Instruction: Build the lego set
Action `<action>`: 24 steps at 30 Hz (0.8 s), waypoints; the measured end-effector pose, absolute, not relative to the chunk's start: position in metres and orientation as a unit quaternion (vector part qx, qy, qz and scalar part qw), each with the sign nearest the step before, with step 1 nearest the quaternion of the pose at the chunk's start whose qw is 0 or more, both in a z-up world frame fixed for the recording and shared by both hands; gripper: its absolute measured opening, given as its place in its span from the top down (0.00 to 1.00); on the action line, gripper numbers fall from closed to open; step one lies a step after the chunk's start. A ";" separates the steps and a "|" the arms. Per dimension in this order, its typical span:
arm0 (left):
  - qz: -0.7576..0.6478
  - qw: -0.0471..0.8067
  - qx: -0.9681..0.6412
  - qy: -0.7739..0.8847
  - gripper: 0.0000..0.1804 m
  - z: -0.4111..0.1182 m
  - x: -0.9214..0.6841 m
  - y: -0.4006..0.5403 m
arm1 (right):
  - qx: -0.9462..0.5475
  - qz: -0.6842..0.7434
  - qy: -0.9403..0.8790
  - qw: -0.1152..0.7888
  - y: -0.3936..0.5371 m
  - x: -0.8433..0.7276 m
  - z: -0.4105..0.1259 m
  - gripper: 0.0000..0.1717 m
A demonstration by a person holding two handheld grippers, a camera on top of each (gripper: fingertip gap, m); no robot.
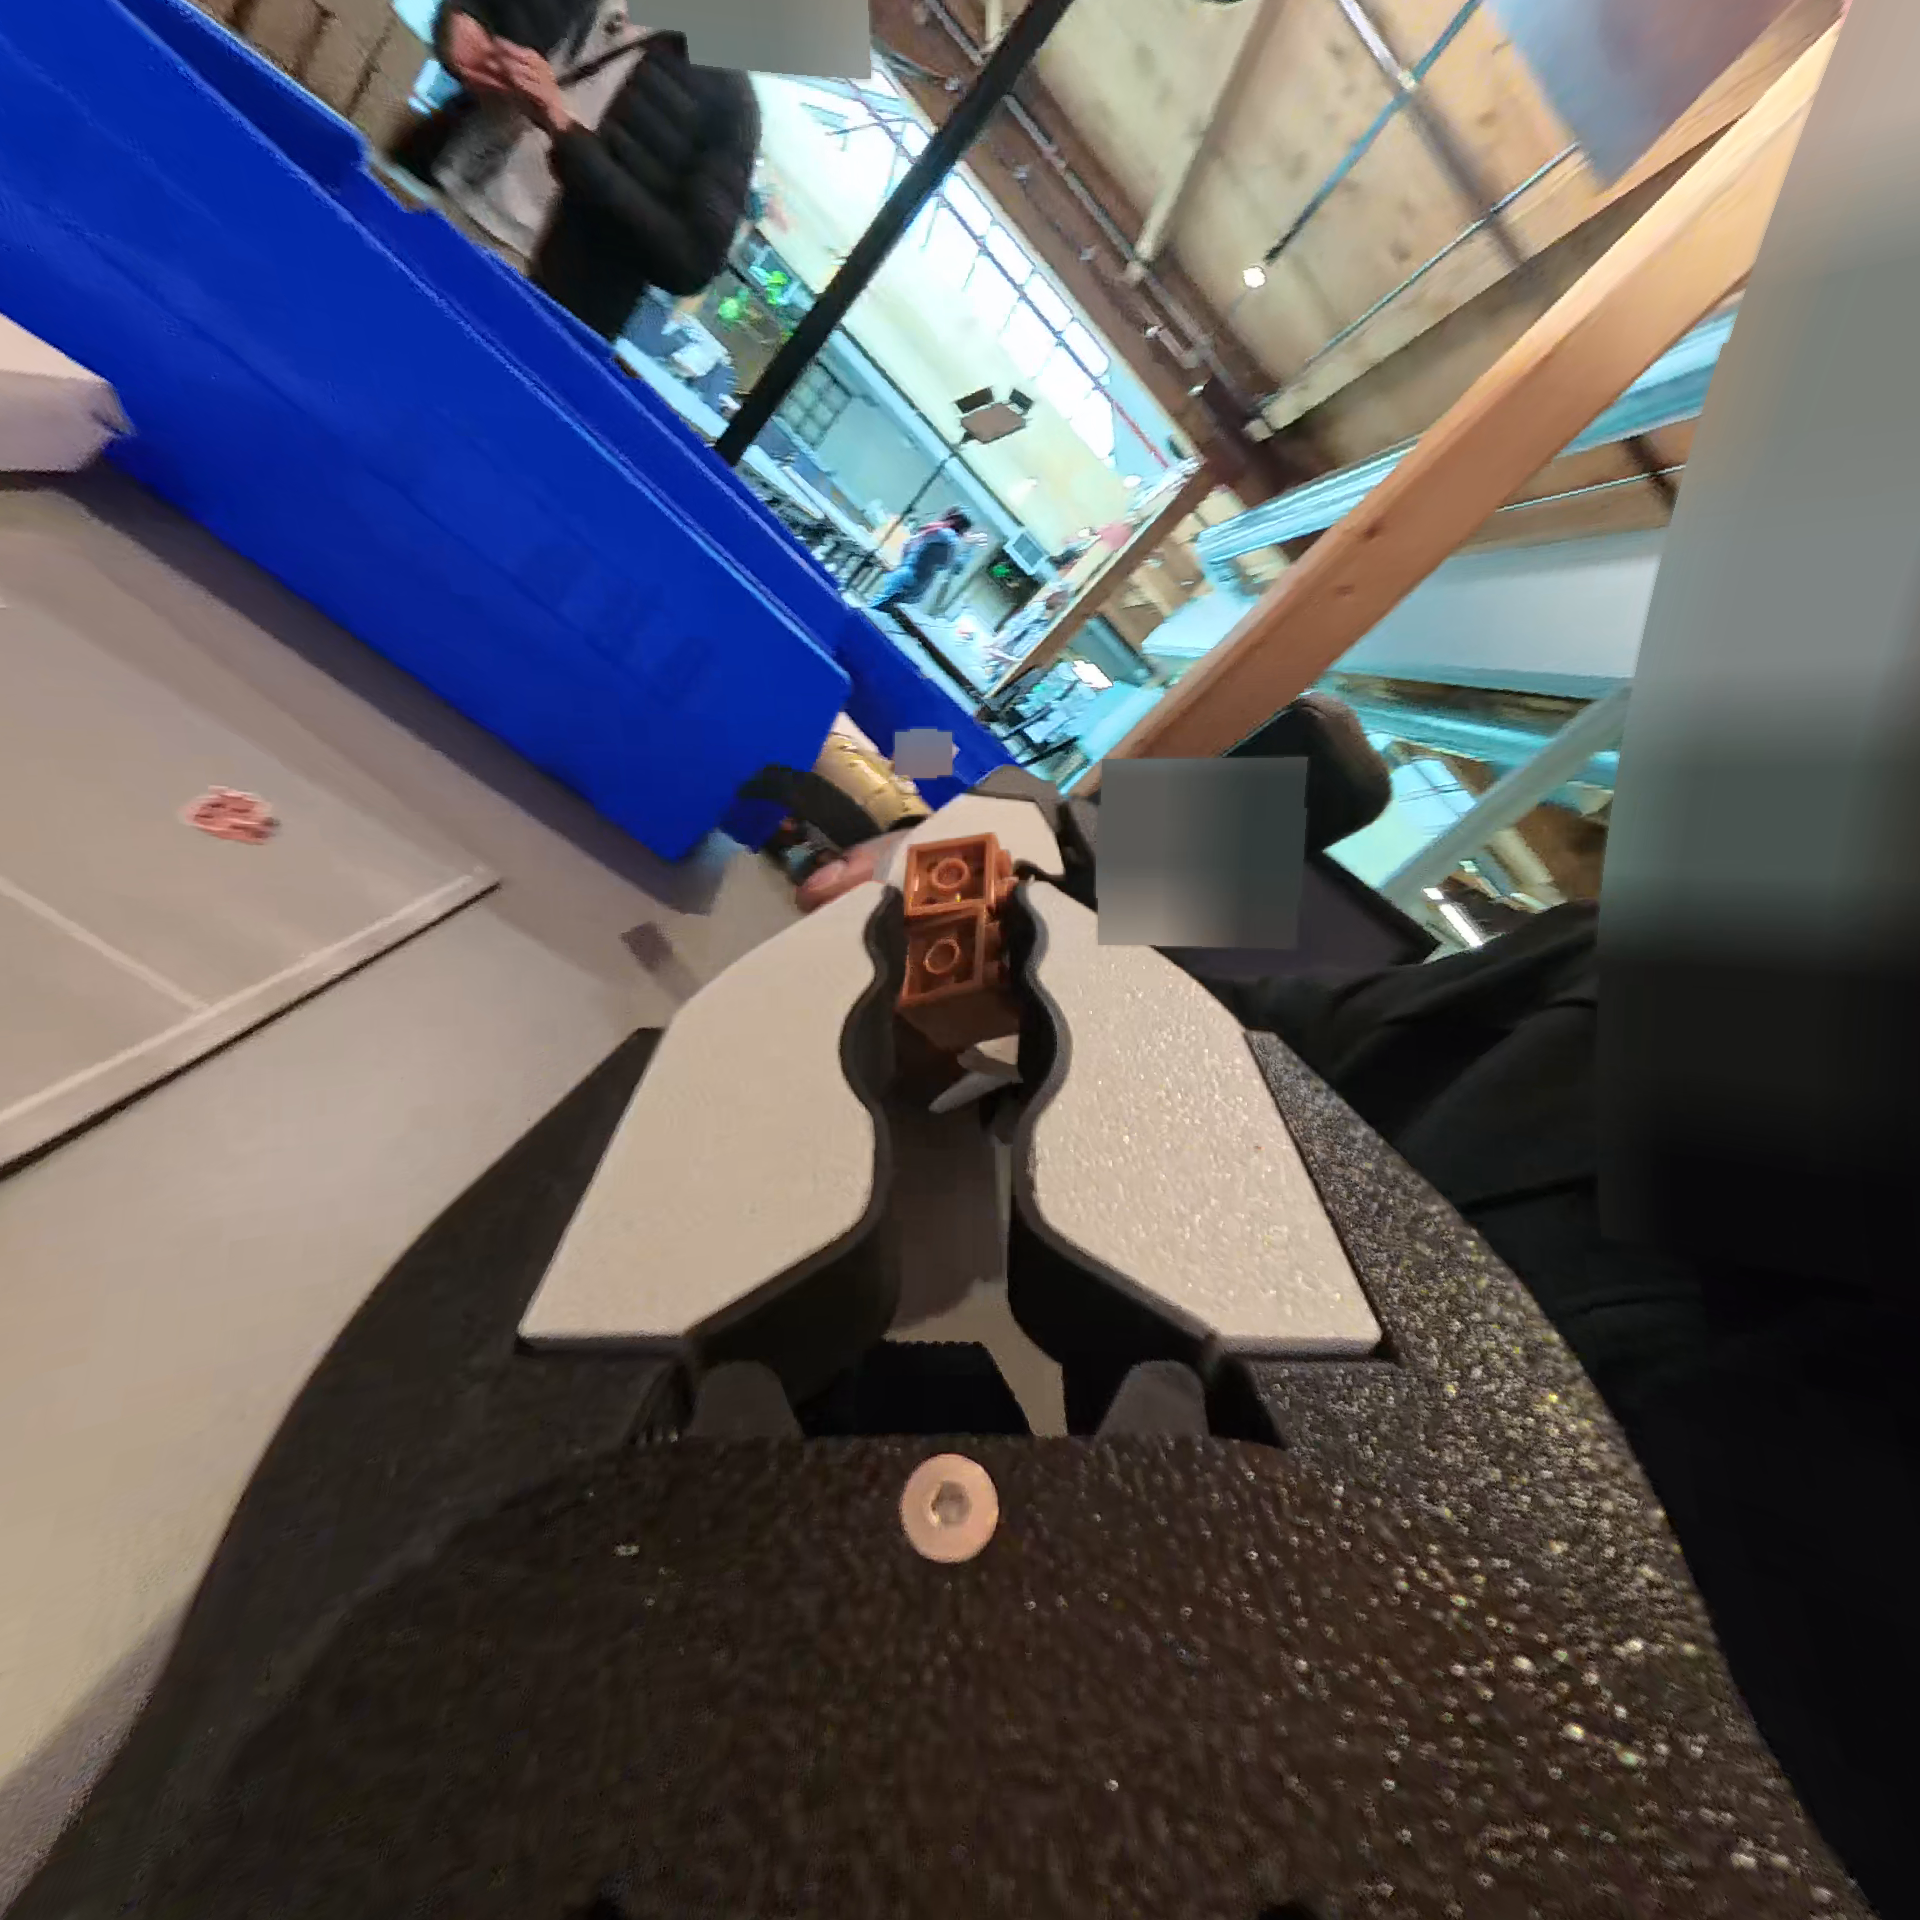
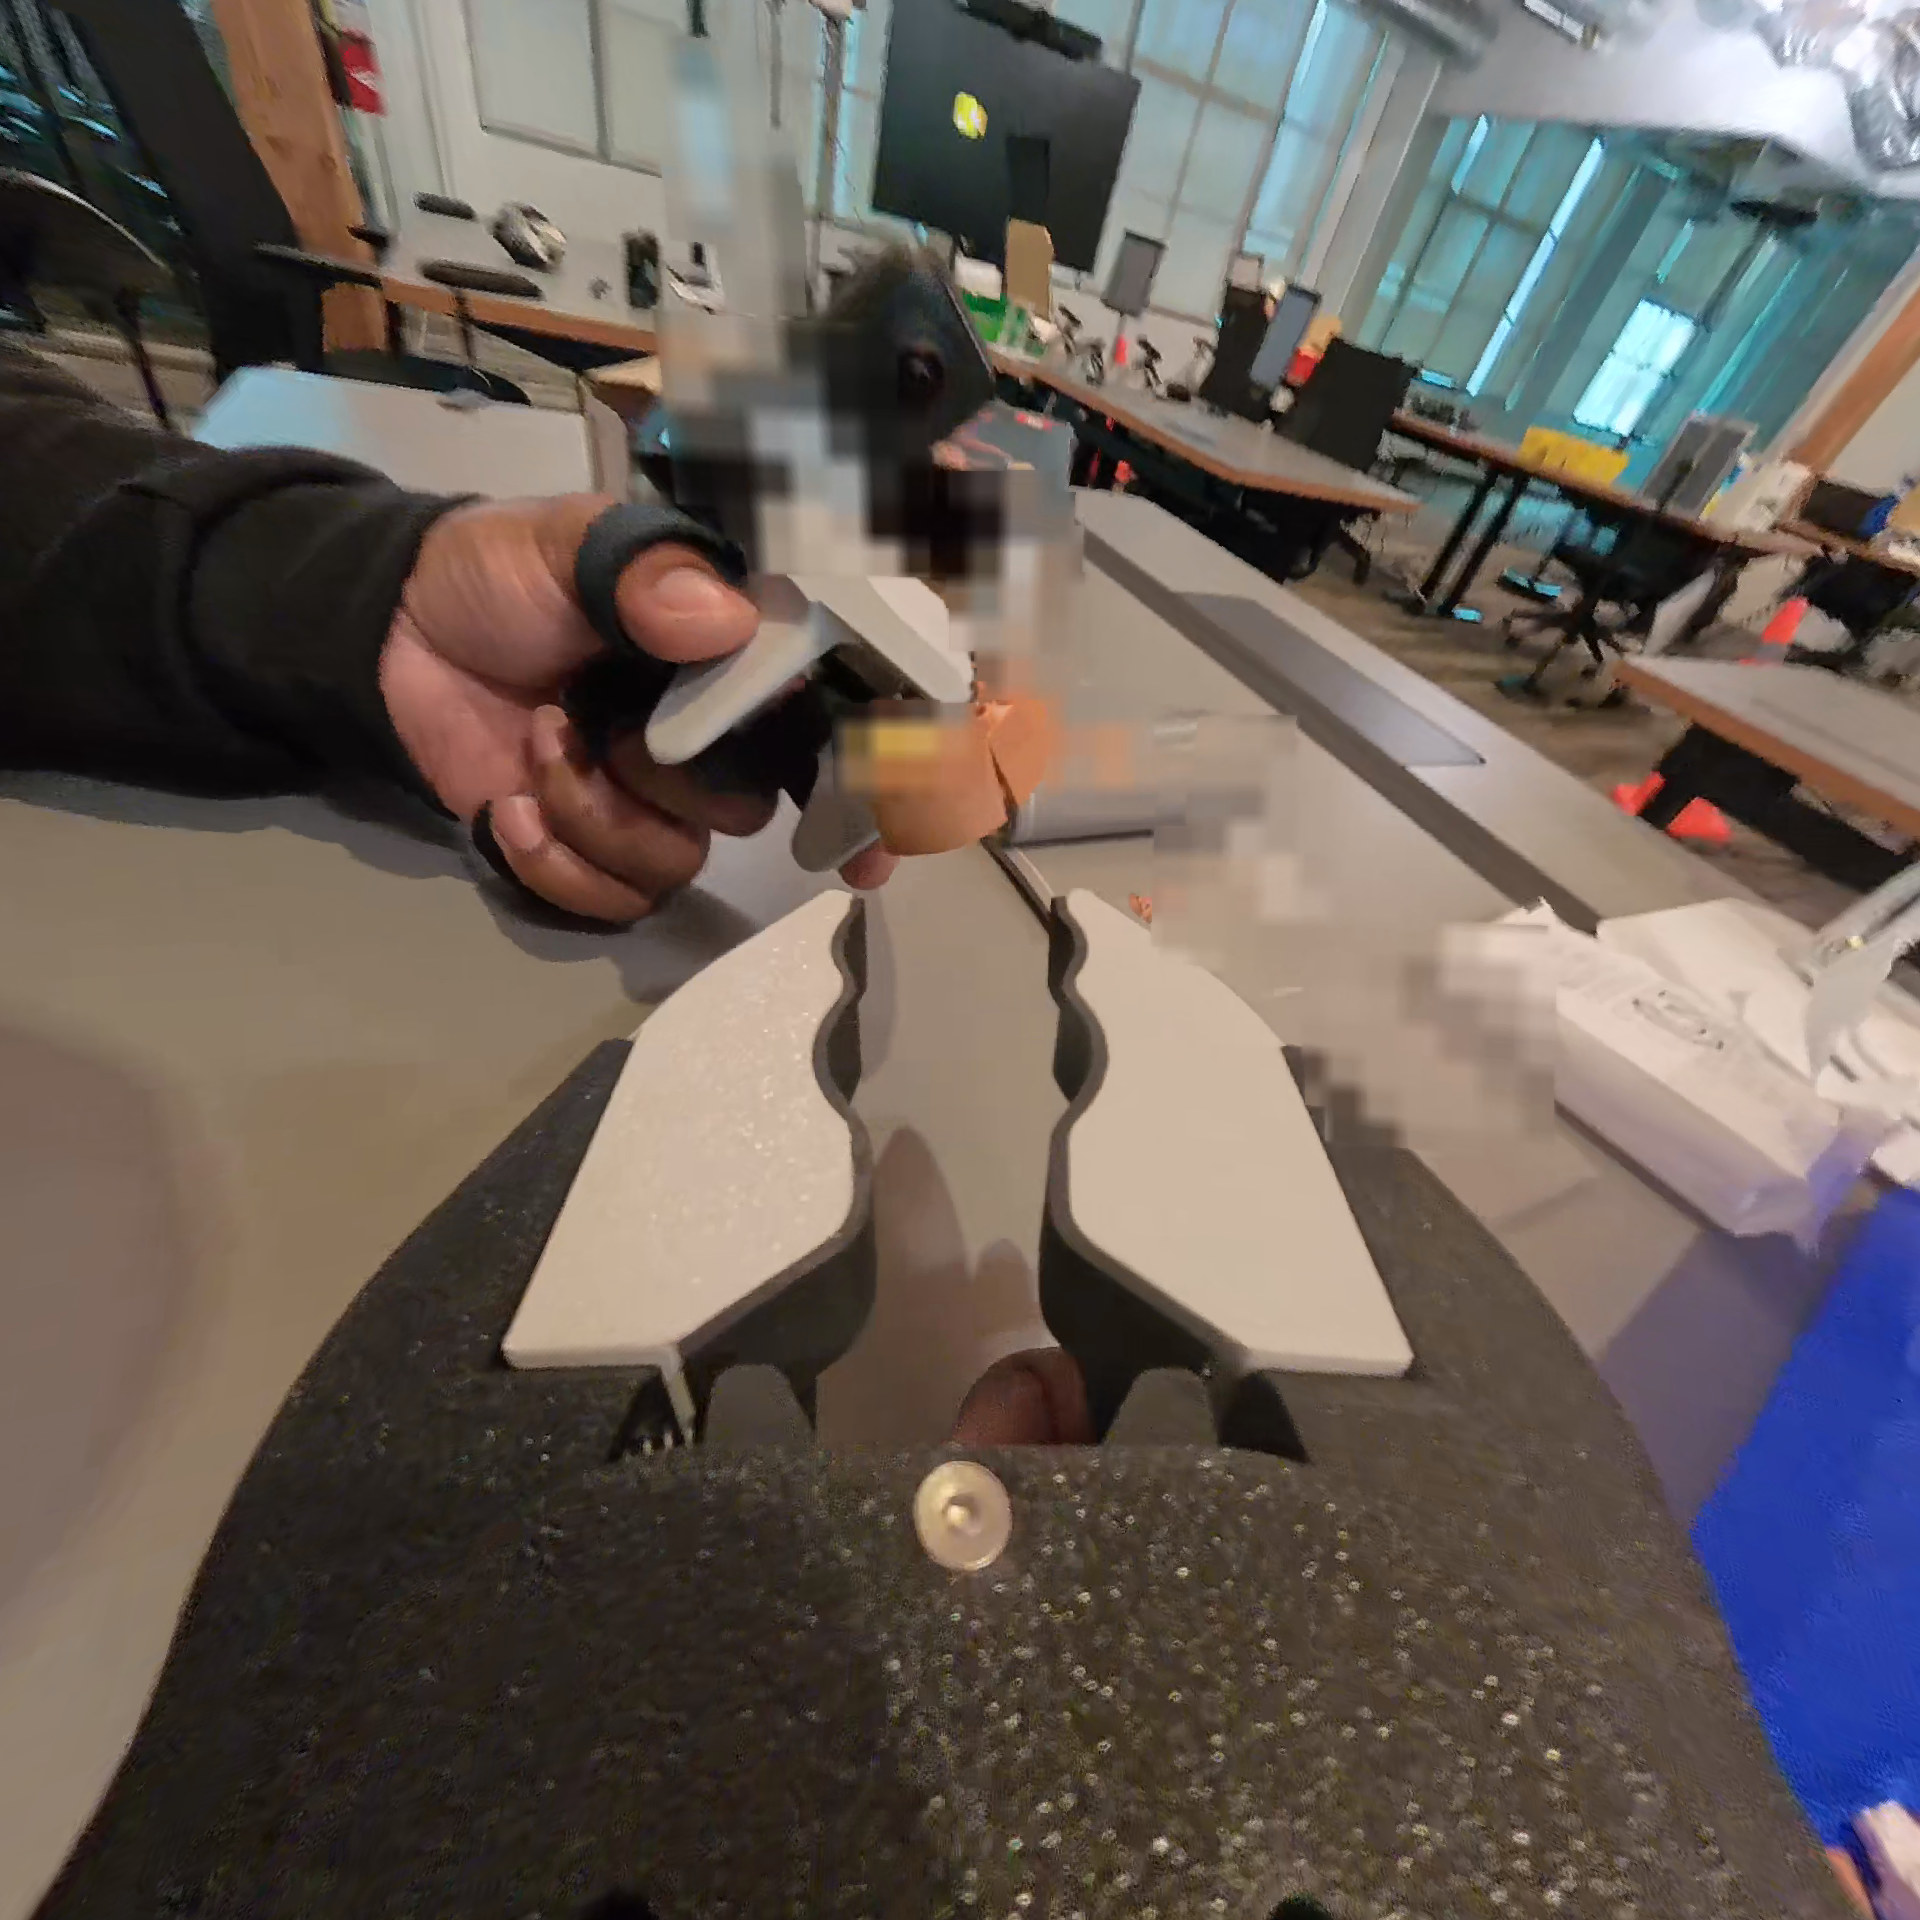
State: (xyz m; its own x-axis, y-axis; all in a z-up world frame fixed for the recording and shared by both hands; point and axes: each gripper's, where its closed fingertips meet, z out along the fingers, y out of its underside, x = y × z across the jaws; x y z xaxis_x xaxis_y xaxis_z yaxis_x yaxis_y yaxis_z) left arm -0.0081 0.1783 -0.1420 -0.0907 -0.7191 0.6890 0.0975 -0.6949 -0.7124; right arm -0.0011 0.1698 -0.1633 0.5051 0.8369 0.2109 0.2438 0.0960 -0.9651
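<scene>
My left gripper point(image 1: 951, 940) is shut on a stack of orange-brown toy bricks point(image 1: 948, 914), with both pads pressed on its sides; the hollow undersides face the camera. It is held in the air above the grey table point(image 1: 260, 1195). In the right wrist view the same left gripper point(image 2: 831, 717), held by a hand point(image 2: 520, 707), shows the orange bricks point(image 2: 945, 790) sticking out of its tips. My right gripper point(image 2: 961, 935) is open and empty, just below and in front of those bricks, with bare table between its fingers.
A blue bin point(image 1: 416, 447) stands on the table to the left, and it also shows at the right edge of the right wrist view point(image 2: 1829, 1455). White packaging point(image 2: 1704, 1049) lies at the right. A person in black point(image 1: 644, 166) stands behind the bin. A red sticker point(image 1: 231, 814) lies on the table. Both grippers' tips are close together, under 4 cm apart.
</scene>
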 end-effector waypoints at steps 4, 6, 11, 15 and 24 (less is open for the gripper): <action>-0.731 0.252 -0.574 0.268 0.90 -0.136 -0.005 0.164 | -0.583 0.287 -0.447 0.615 0.157 -0.002 -0.147 0.74; -0.747 0.227 -0.560 0.277 0.90 -0.134 -0.003 0.156 | -0.565 0.300 -0.464 0.613 0.149 -0.004 -0.142 0.72; -0.771 0.173 -0.531 0.306 0.90 -0.131 0.000 0.136 | -0.530 0.312 -0.508 0.603 0.129 -0.008 -0.137 0.71; -0.768 0.152 -0.530 0.325 0.90 -0.134 0.003 0.126 | -0.532 0.293 -0.524 0.597 0.128 -0.008 -0.141 0.74; -0.764 0.120 -0.542 0.328 0.90 -0.140 0.007 0.118 | -0.528 0.294 -0.558 0.568 0.119 -0.009 -0.147 0.78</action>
